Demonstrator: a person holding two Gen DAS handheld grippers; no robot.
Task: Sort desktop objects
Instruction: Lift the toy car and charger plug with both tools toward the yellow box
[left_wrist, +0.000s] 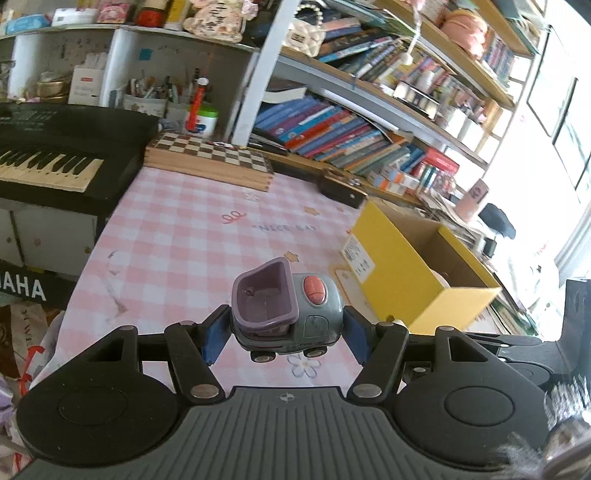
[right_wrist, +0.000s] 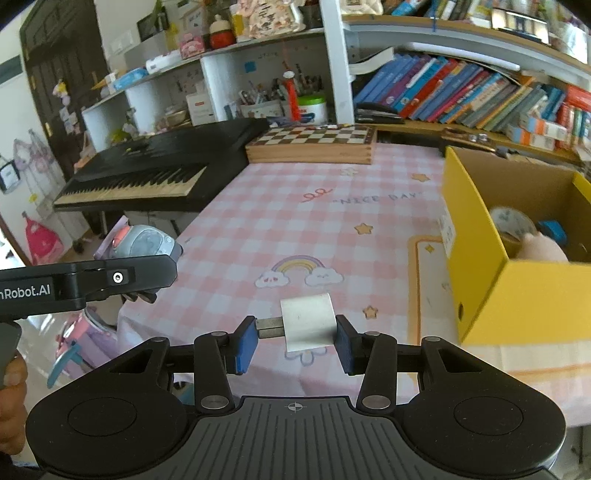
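My left gripper is shut on a grey toy truck with a purple bucket and a pink button, held above the pink checked tablecloth. The truck also shows in the right wrist view, at the left beside the left gripper's black body. My right gripper is shut on a small white block with a grey metal tab, held above the table's near edge. A yellow cardboard box stands to the right, open at the top, with a tape roll, a blue item and a pale item inside.
A wooden chessboard box lies at the table's far side. A black keyboard stands to the left. Shelves of books and a pen holder line the back. The yellow box is right of the left gripper.
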